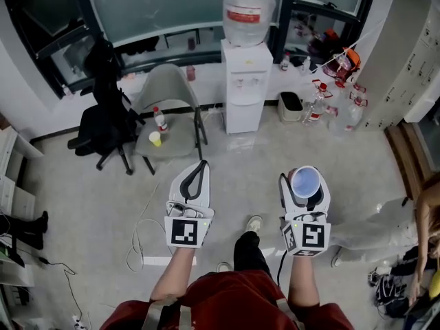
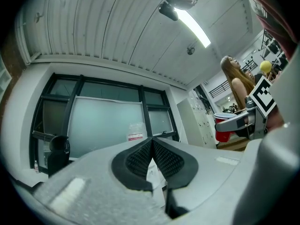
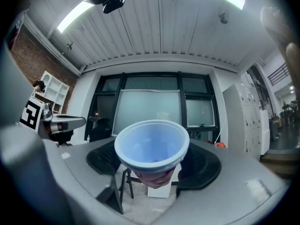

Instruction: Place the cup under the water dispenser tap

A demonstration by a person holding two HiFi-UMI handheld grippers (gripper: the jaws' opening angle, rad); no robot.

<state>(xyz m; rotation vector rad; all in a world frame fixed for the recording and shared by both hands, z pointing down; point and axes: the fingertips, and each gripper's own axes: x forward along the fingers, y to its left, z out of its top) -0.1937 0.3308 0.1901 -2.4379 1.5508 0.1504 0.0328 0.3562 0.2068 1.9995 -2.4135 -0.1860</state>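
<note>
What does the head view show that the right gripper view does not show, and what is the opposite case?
Only the head view: the big water bottle on top of the white dispenser, and a small yellow cup on the grey chair. Only the right gripper view: the ceiling with its light strip and a brick wall. Both: the cup, blue inside, held in the right gripper, and the left gripper.

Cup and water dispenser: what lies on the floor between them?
Nothing. In the head view the floor between the cup and the water dispenser is bare.
</note>
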